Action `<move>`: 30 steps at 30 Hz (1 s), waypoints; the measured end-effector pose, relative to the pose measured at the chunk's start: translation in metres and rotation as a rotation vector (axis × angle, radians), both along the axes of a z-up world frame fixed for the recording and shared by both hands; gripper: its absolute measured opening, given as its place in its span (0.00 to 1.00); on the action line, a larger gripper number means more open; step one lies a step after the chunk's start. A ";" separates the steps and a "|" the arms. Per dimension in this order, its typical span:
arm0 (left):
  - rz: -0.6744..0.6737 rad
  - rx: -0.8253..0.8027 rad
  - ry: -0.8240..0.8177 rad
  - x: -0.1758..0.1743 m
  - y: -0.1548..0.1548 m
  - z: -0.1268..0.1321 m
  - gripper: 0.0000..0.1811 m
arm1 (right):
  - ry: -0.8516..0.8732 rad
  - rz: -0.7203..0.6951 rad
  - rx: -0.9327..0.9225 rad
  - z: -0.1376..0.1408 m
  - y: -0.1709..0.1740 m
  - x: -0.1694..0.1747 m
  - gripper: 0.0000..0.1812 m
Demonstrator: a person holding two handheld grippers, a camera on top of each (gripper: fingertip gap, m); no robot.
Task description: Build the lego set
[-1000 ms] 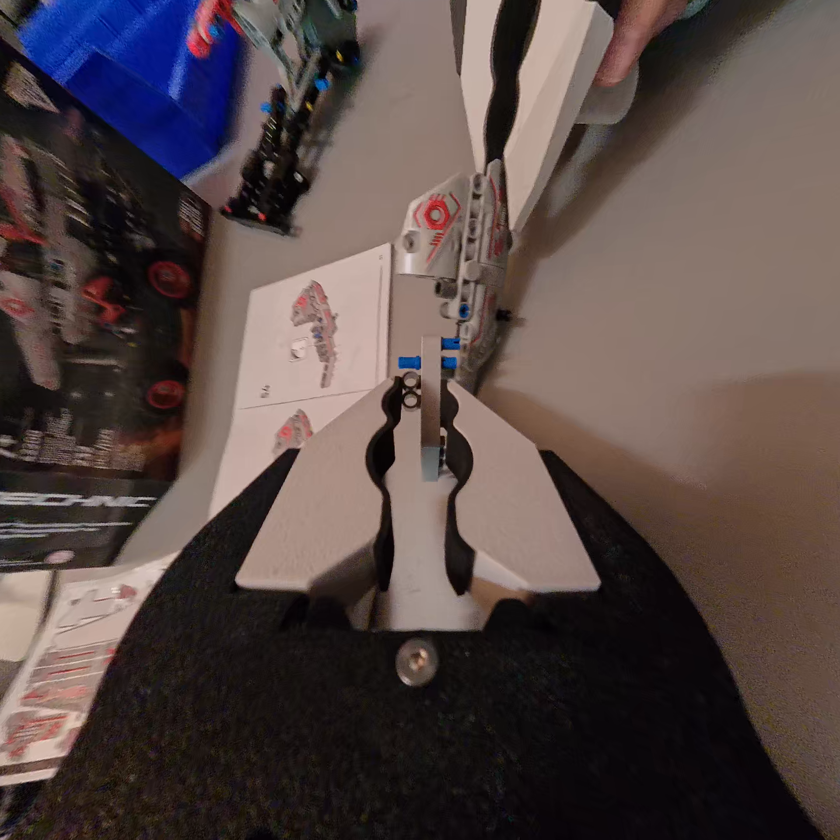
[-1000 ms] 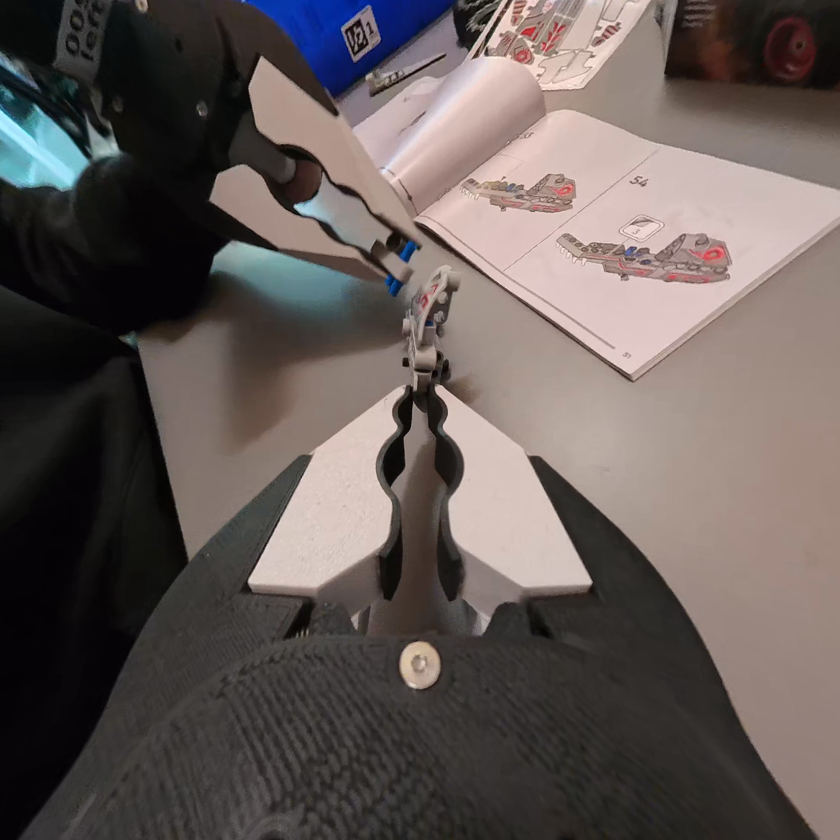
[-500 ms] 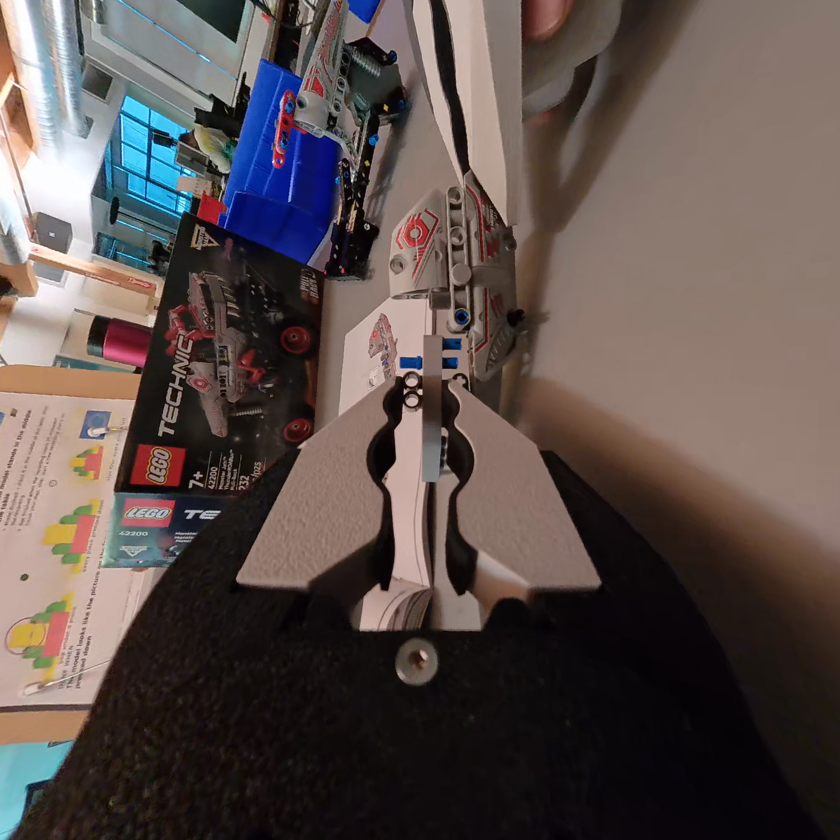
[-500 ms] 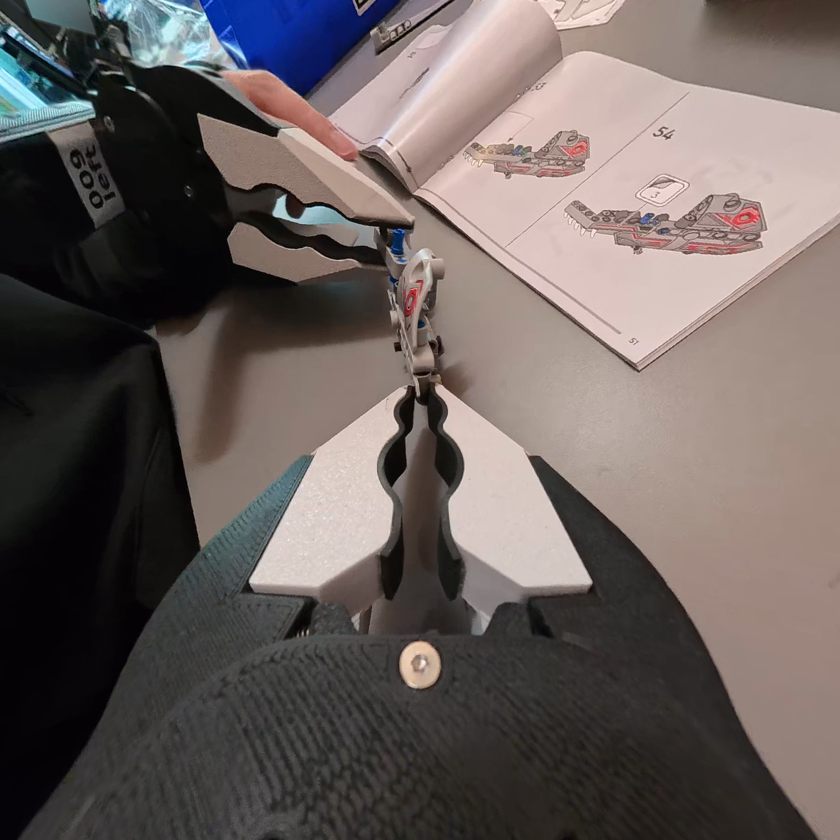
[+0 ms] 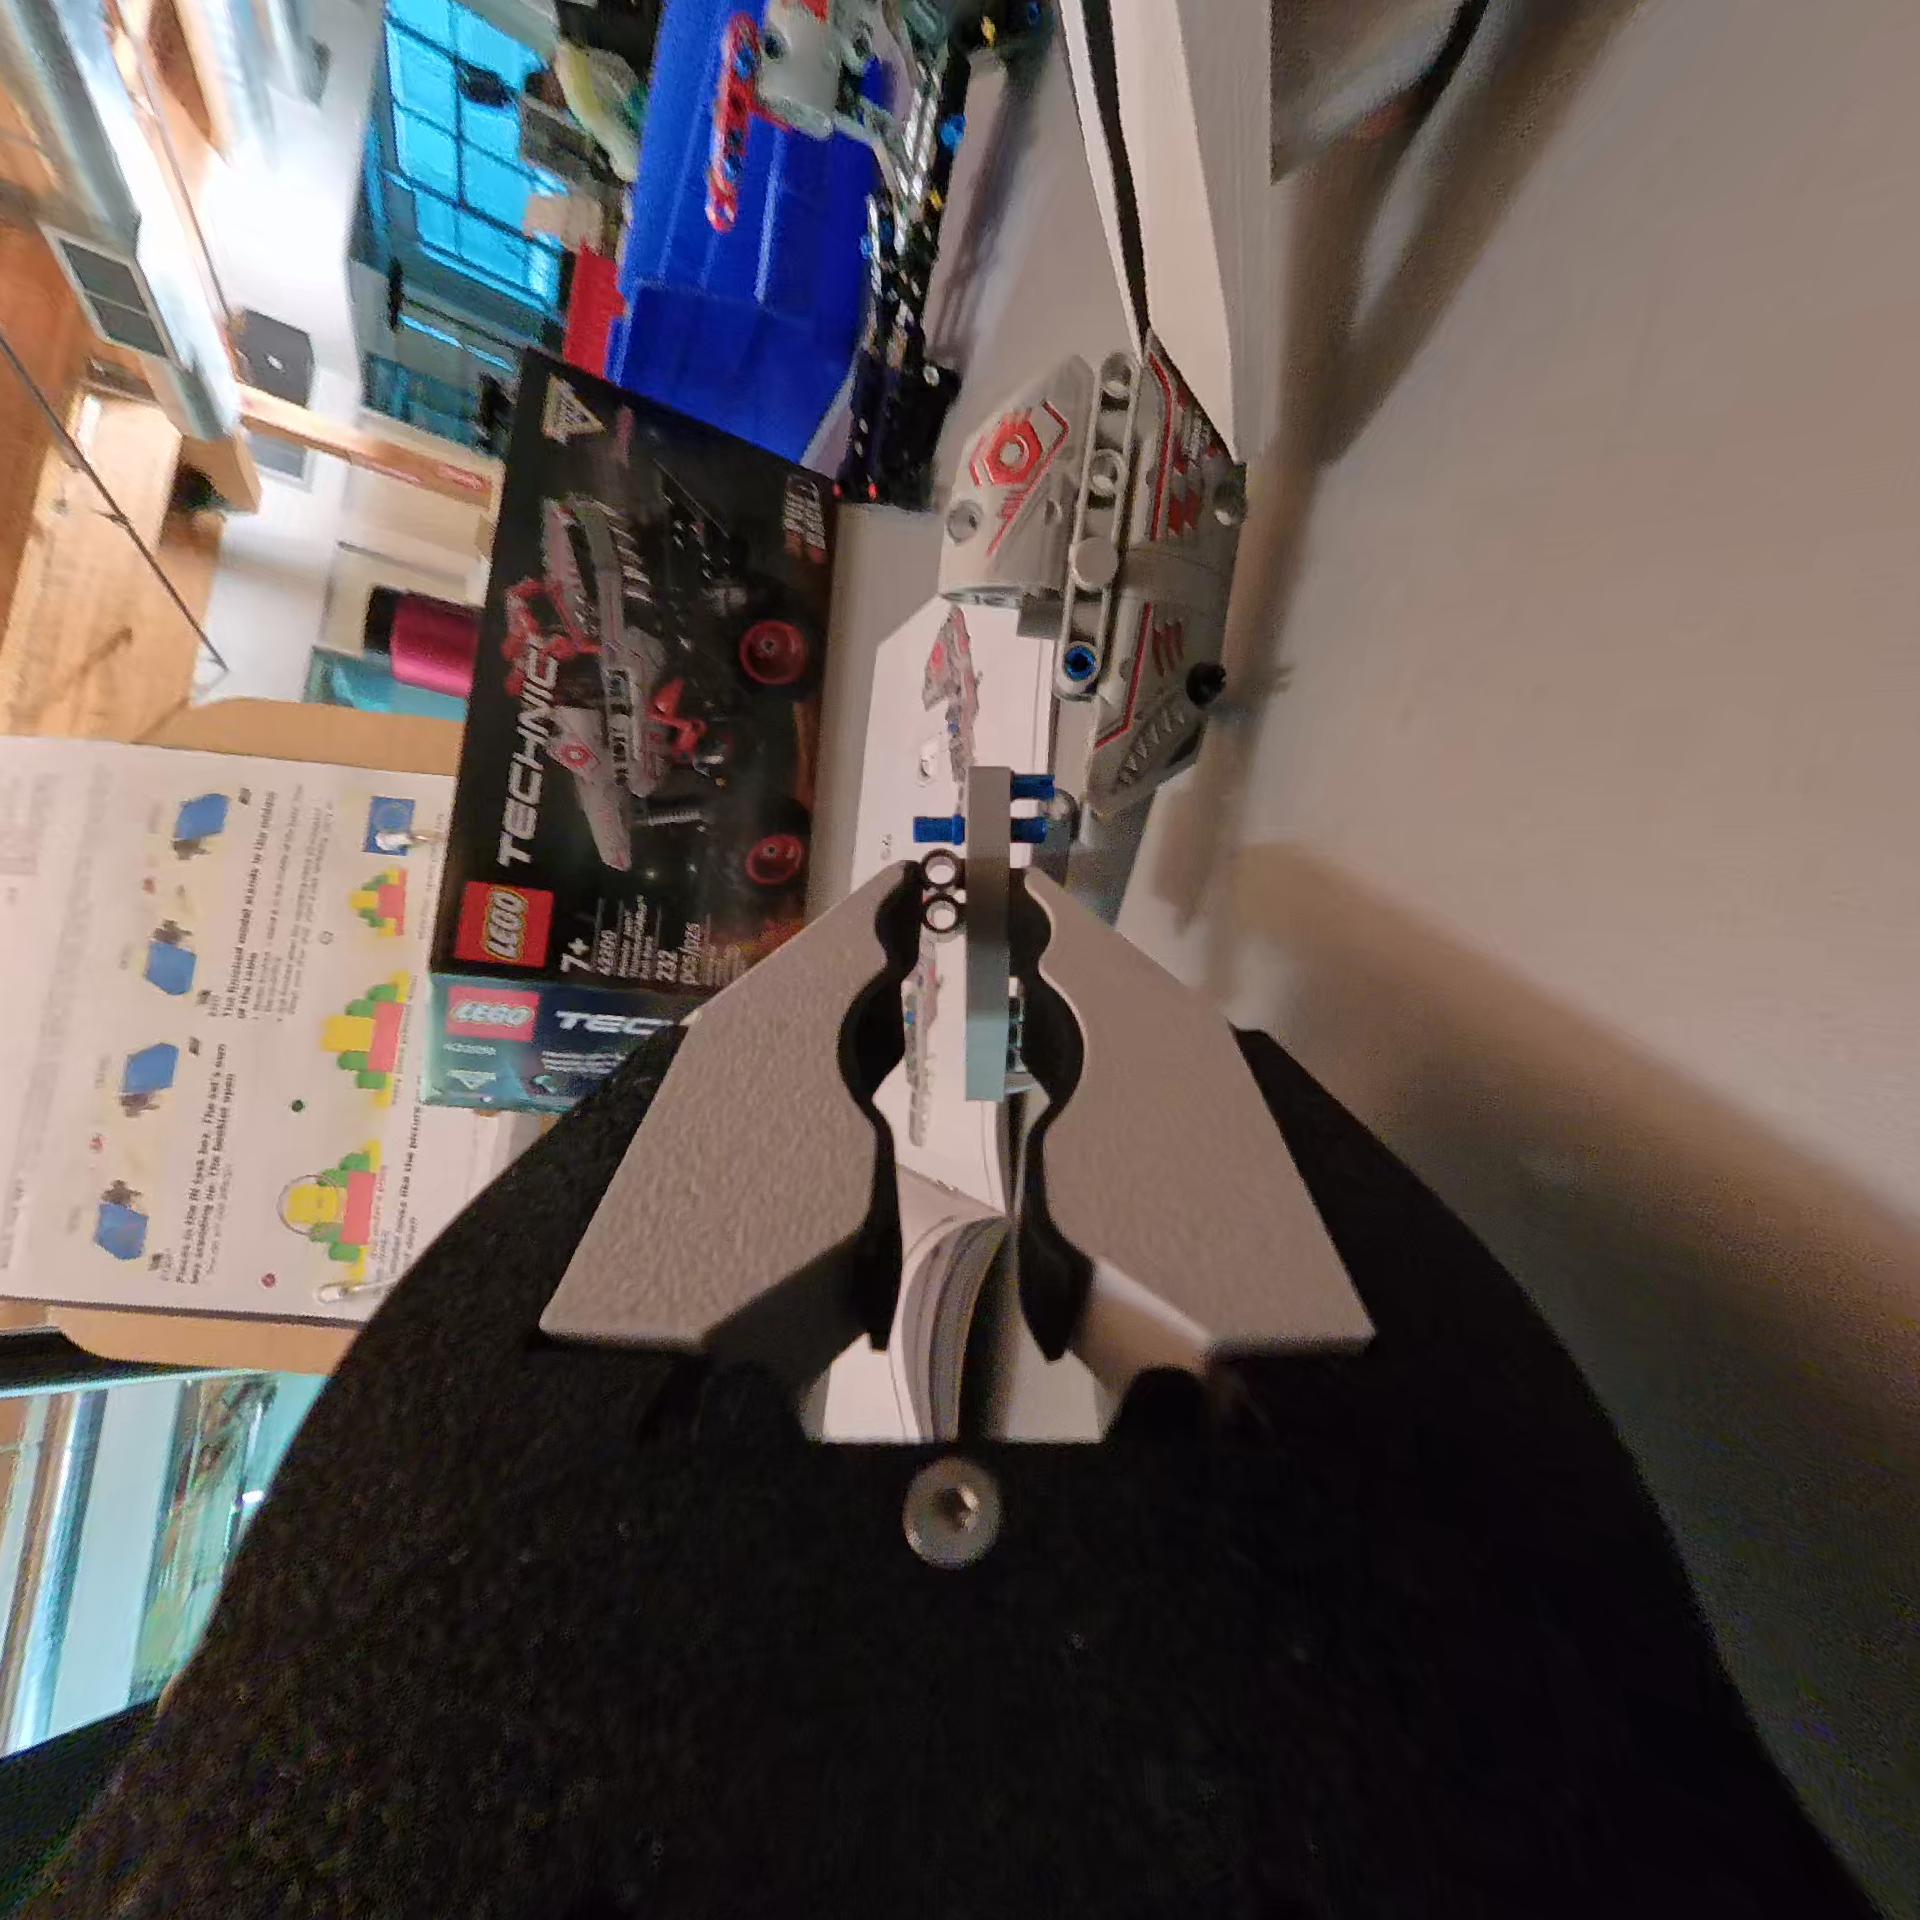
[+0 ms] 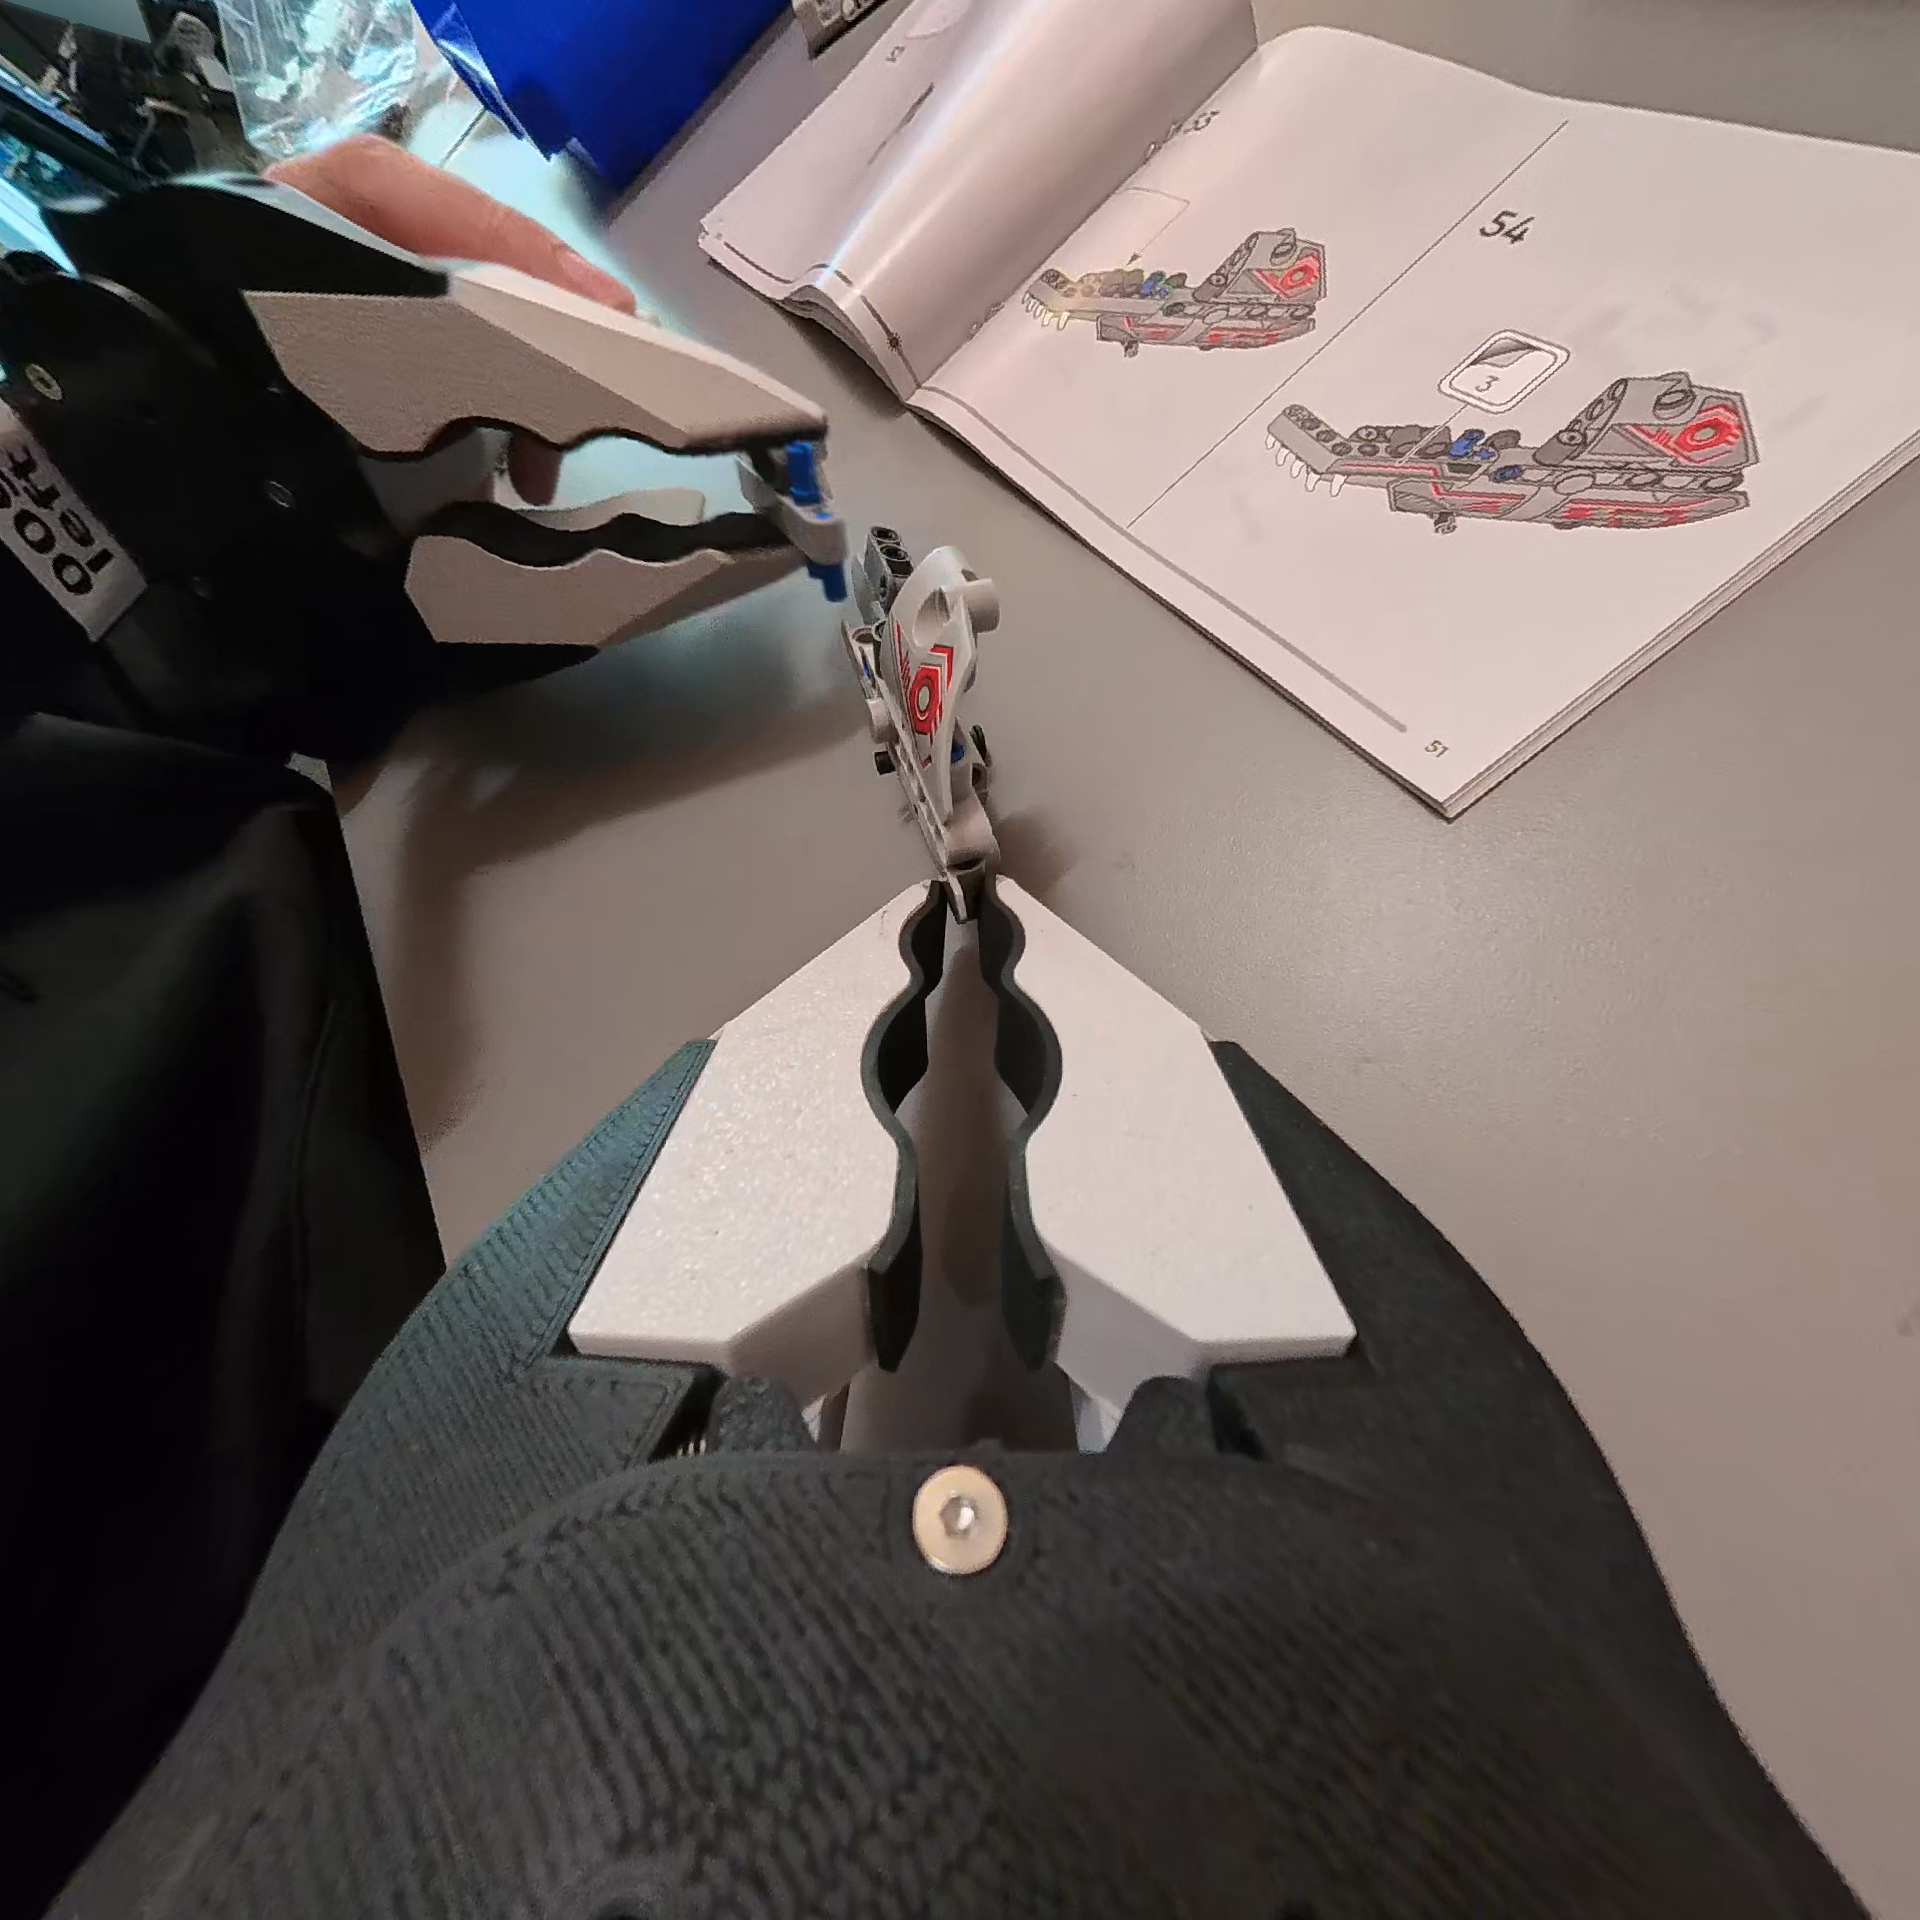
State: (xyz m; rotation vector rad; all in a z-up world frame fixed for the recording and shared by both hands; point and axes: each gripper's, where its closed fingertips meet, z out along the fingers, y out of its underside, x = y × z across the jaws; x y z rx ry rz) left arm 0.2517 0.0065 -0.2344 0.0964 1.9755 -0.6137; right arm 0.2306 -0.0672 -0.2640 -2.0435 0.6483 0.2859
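My left gripper (image 5: 971, 878) is shut on a short grey beam (image 5: 987, 997) with blue pins and black rings at its far end. My right gripper (image 6: 961, 899) is shut on the thin end of a grey and red jaw-shaped assembly (image 6: 930, 686), held just above the grey table (image 6: 1455, 1039). In the right wrist view the left gripper (image 6: 795, 488) holds the beam (image 6: 805, 514) close to the assembly's far end, a small gap apart. In the left wrist view the assembly (image 5: 1091, 540) hangs from the right gripper (image 5: 1179, 384) just beyond the beam.
An open instruction booklet (image 6: 1455, 416) lies on the table to the right. A black set box (image 5: 644, 727), a blue bin (image 5: 748, 260) and a partly built black chassis (image 5: 904, 343) stand beyond. A printed sheet (image 5: 208, 1018) lies at the left. The gap from one gripper's tips to the other's is roughly 9 cm.
My left gripper has rolled and brought the beam down and closer to the assembly's far end. The right gripper has raised and tilted the assembly toward it.
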 end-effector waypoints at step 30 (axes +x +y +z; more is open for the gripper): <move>-0.117 0.116 -0.025 0.006 -0.018 -0.006 0.08 | 0.018 0.010 0.004 -0.001 0.001 -0.001 0.03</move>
